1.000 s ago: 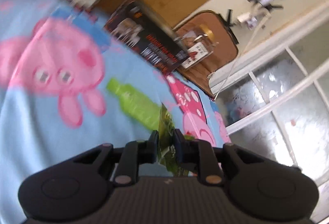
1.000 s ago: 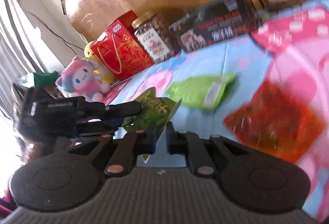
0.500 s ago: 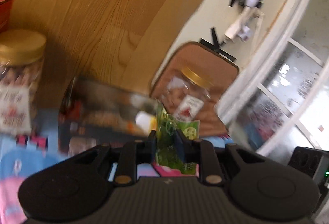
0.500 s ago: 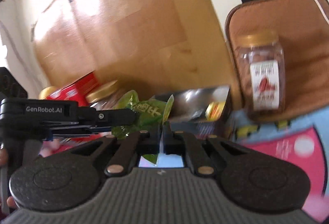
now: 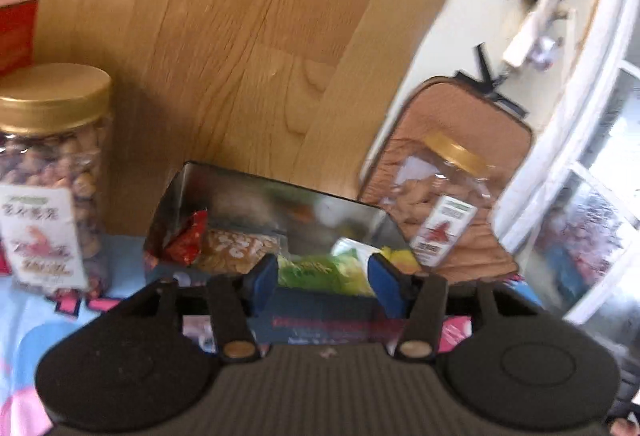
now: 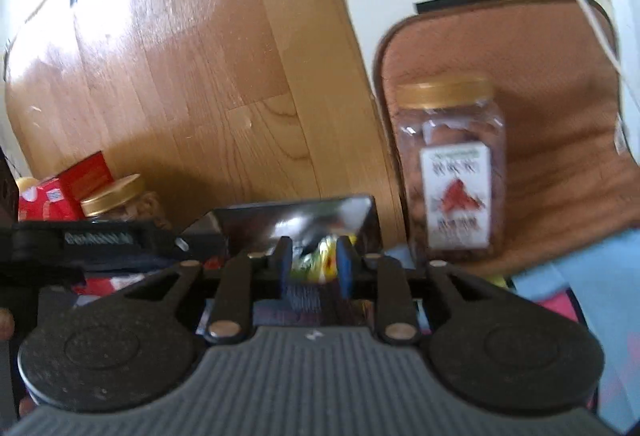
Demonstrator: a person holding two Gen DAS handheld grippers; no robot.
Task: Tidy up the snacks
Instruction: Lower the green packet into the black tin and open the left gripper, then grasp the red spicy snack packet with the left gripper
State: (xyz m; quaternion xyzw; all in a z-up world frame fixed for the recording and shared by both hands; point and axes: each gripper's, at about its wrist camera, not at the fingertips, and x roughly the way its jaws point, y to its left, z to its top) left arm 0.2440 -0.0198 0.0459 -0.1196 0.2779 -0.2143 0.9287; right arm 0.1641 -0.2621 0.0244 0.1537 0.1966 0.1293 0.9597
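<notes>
Green snack packet [image 5: 320, 270] lies in the open box [image 5: 224, 195]; both my left gripper [image 5: 323, 272] and right gripper [image 6: 316, 262] jaws are opening, gripping nothing.

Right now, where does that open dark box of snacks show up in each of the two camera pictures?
Left wrist view: the box sits centre, just beyond the left tool, between two gold-lidded jars.
Right wrist view: the box is low centre, partly hidden behind the right tool.
Shared landmark: the square jar against the brown cushion.

A cartoon-print sheet [image 5: 24, 320] carries two nut jars [image 5: 52, 175] and an open snack box [image 5: 272, 220].
</notes>
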